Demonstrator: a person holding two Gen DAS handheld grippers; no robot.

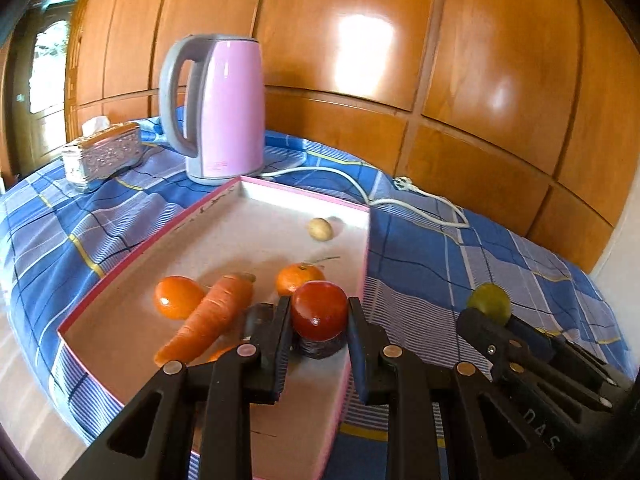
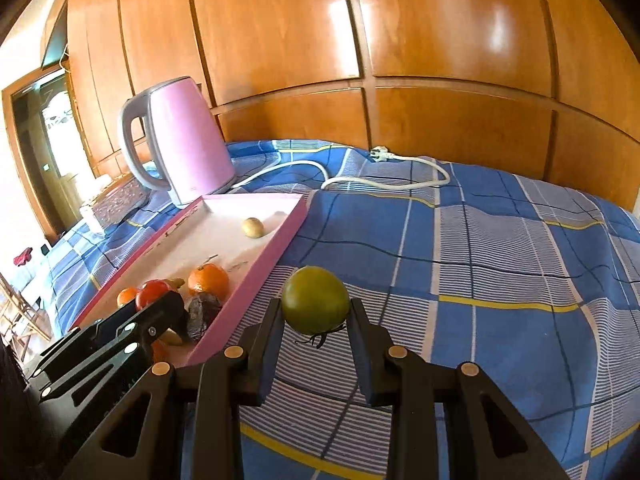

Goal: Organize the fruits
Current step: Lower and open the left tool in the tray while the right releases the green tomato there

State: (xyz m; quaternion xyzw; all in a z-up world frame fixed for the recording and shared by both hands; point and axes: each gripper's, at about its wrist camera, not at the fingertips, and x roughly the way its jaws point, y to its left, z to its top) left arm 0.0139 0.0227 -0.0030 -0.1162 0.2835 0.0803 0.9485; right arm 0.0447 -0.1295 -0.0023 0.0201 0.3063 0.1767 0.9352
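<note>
**A:** Far left of the checked blue cloth?

**B:** Item 1 — silver tissue box, at the cloth's left edge. Item 2 — pink kettle, grey handle, standing just behind the tray's far corner; its white cord trails right along the back edge, plug lying loose on the cloth.

**A:** The tray?

**B:** Item 3 — pink-rimmed tray, pale floor. Contents, left to right: an orange, a carrot lying slantwise and touching it, a stemmed tangerine near the right wall, and a small yellowish round fruit alone toward the far right corner. A dark lump sits by the right wall at the near end.

**A:** Left gripper?

**B:** Over the tray's near right part, fingers either side of a red tomato, both pads against its skin — gripping it. The tomato is above the dark lump.

**A:** And right of the tray?

**B:** Right gripper, over bare cloth just beside the tray's right wall, clamped on a green tomato, stalk end down. Whether that tomato touches the cloth, cannot tell.
</note>
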